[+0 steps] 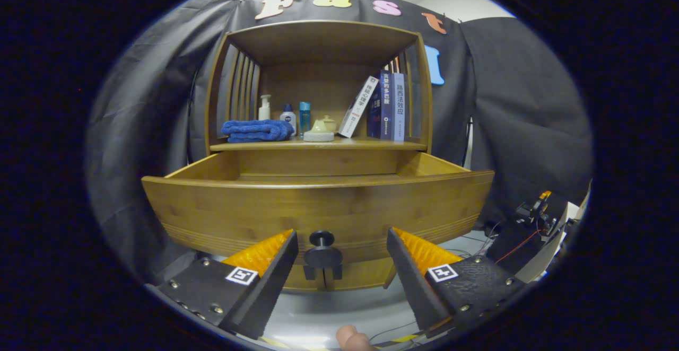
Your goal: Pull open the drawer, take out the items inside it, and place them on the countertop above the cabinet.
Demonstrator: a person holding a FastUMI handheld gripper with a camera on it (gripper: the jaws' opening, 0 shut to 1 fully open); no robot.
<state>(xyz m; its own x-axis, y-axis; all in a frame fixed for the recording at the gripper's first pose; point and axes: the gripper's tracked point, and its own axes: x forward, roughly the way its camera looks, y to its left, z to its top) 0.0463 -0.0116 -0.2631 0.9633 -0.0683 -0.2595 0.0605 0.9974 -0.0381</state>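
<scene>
**Mia:** Look, the drawer (318,208) is pulled out a good way. What comes next?

**Ben:** I think the pulling part is nearly done. Next is getting the things out. But I can't see inside the drawer from down here. The front board hides what is in it.

**Mia:** What are the tongs (342,247) doing?

**Ben:** They are spread wide and hold nothing. The little dark knob (322,238) sits between the two fingers, and neither finger is touching it.

**Mia:** So how do we do it well?

**Ben:** Go left to right with me. The left finger is near the drawer front, left of the knob. The knob is in the middle. The right finger is on the other side of it. I would lift the tongs up over the front board first, so we can look down into the drawer.

**Mia:** And not bump the board?

**Ben:** Yes. Go up, then forward. Keep the fingers wide until we see a thing to pick.

**Mia:** Where do the things go?

**Ben:** On the bench (318,145) just above the drawer. It is busy up there. On the left lies a blue towel (257,130). Next come some small bottles (288,116) and a little pale dish (319,133). On the right lean the books (384,106).

**Mia:** Is there any room?

**Ben:** Not much. The front edge looks the best spot to me. Set things down gently so nothing tips.
</scene>
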